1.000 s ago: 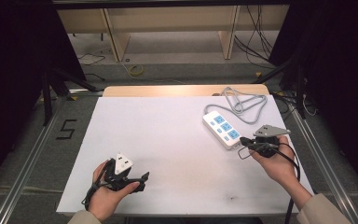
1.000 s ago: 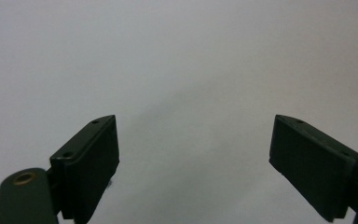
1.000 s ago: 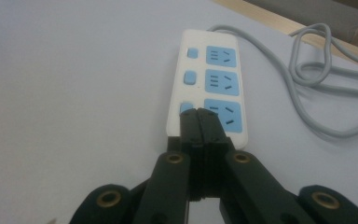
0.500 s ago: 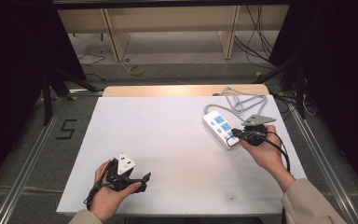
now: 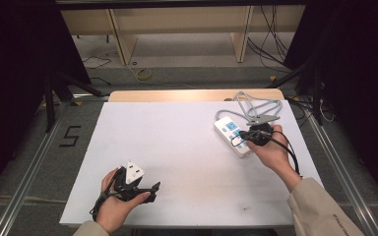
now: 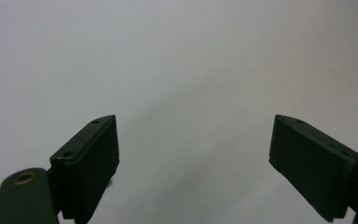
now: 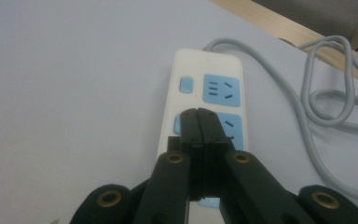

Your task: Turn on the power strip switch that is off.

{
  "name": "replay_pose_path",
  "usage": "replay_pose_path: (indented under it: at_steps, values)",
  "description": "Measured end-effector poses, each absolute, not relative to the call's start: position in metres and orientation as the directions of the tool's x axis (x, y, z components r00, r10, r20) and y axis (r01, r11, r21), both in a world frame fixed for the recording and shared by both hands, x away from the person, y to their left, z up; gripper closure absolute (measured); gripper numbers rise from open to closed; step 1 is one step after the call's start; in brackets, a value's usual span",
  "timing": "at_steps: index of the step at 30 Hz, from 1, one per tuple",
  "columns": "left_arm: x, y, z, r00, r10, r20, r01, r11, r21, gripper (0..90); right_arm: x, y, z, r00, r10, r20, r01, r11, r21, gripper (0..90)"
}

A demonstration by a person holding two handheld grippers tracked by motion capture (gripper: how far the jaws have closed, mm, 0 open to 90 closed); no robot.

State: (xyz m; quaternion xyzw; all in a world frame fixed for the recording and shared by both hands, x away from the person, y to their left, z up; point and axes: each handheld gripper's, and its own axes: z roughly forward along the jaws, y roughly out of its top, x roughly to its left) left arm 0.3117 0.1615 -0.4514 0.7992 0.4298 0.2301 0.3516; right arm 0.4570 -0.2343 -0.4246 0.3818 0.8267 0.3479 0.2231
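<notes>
While our right gripper hovers over the power strip, its jaws are clenched together with nothing between them; we judge that the closed tips serve as one blunt finger, because they sit just above the small blue switch beside the second socket, and a narrow tip can press such a button better than spread jaws; whether the tips already touch the switch we cannot tell. We find the strip lying flat on the white table, near its far right part, with its grey cable looped behind it toward the wooden edge; this keeps the cord away from the hand. Our left gripper rests low at the near left side, jaws released and wide apart, holding nothing; it waits well apart from the strip.
</notes>
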Motion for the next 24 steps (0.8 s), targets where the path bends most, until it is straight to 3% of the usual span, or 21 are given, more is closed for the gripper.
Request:
replay_pose_path:
  at_steps: [24]
  values:
    - [0.312, 0.162, -0.451, 0.519, 0.853, 0.062, 0.528, -0.376, 0.762, 15.4, 0.481, -0.220, -0.428, -0.598, 0.797, -0.087, 0.516, 0.465, 0.719, 90.0]
